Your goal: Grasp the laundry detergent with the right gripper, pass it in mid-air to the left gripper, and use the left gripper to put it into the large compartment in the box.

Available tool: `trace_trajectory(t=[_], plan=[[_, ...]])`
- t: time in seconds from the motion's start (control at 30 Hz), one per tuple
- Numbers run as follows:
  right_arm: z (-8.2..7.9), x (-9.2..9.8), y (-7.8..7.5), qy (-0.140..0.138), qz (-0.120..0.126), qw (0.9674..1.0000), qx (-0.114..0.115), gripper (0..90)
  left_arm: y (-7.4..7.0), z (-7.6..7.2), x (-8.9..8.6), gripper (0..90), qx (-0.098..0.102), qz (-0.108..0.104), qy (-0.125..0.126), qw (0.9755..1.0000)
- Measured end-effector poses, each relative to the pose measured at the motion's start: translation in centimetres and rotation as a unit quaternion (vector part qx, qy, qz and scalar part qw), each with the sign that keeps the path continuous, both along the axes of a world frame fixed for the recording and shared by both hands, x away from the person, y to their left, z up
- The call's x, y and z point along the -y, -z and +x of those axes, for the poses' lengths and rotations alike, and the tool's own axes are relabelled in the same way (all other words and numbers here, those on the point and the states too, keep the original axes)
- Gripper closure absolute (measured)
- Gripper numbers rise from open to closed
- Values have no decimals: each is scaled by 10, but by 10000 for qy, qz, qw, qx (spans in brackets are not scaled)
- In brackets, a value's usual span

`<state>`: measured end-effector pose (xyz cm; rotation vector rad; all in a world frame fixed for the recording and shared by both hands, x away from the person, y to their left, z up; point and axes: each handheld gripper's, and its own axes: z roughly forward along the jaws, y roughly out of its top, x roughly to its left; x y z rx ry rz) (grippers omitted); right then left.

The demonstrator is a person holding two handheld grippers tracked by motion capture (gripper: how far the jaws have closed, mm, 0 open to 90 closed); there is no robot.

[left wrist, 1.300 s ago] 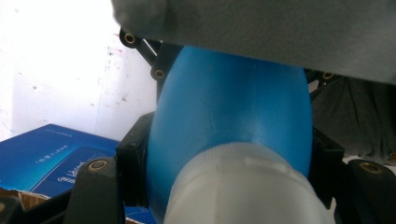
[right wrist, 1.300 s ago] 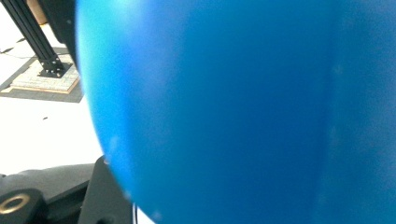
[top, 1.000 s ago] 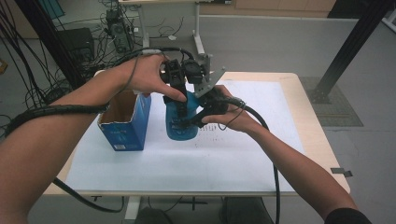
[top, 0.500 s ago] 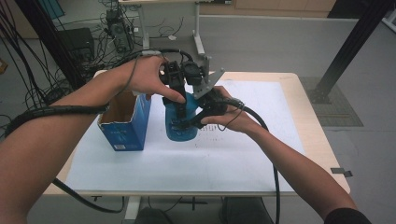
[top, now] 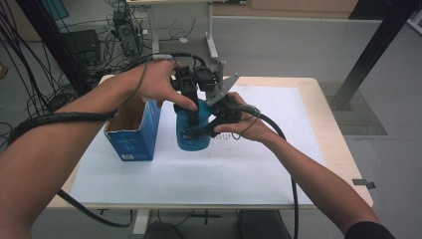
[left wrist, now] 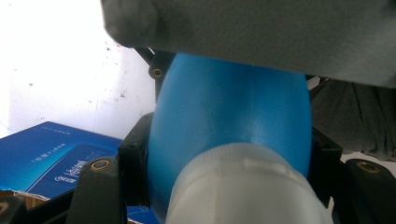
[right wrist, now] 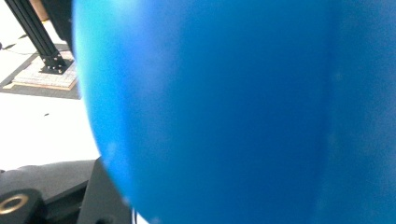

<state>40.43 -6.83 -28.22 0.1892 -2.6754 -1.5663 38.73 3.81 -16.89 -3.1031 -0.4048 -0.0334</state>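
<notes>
A blue bottle (top: 191, 138) with a white cap (left wrist: 243, 186) stands on the white sheet at mid-table. My left gripper (top: 191, 105) comes down from above and is shut on the bottle's top, its black jaws flanking the cap and the shoulder of the blue bottle (left wrist: 229, 112). From the right side, my right gripper (top: 206, 127) is shut on the bottle's body. The blue bottle wall (right wrist: 233, 112) presses close in the right gripper view, with one black jaw at the lower left.
An open blue carton (top: 132, 134) stands just left of the bottle, and its printed side (left wrist: 51, 158) appears in the left gripper view. The white sheet (top: 199, 179) covers the wooden table. Cables trail off the left and front edges. A black post (top: 370, 55) stands beyond the far right corner.
</notes>
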Motion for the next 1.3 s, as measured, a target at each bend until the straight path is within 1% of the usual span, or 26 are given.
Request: trace_trajectory(t=[0.13,0.17,0.5,0.6,0.63,0.87,0.93,1.0,1.13,1.17,1.2,1.23,1.3], plan=[[1,0,0,3,6,10000,26,429,0,0,0,365,5,-33,-7,10000],[0,0,0,1,12,10000,-14,429,0,0,0,365,2,-30,-4,10000],[0,0,1,-20,23,10000,-20,427,0,-1,0,367,-16,-18,-17,10000],[-1,0,1,-27,23,10000,-30,427,0,-1,0,367,-12,-28,-20,10000],[-1,0,1,-29,34,10000,-68,427,0,-1,0,367,-13,-31,-21,10000],[-1,-1,1,-21,48,10000,-78,425,0,-1,0,367,-15,-19,-11,10000],[-1,-1,1,-22,44,10000,-78,425,0,-1,-1,368,-21,-16,-12,10000],[0,-1,1,-20,24,10000,-6,425,0,-1,-1,368,-26,-3,-6,10000],[0,-2,2,-28,19,10000,-4,425,1,-1,-2,368,-12,-34,-23,10000],[-1,-2,2,-34,36,10000,-71,424,1,-1,-2,368,-8,-33,-18,10000],[-1,-2,2,-34,36,10000,-71,424,1,-1,-2,368,-11,-26,-17,10000],[0,-2,2,-29,31,10000,-14,424,0,-1,-2,368,-18,-13,-16,10000],[-1,-2,2,-30,40,10000,-32,424,0,-1,-2,368,-16,-9,-11,10000]])
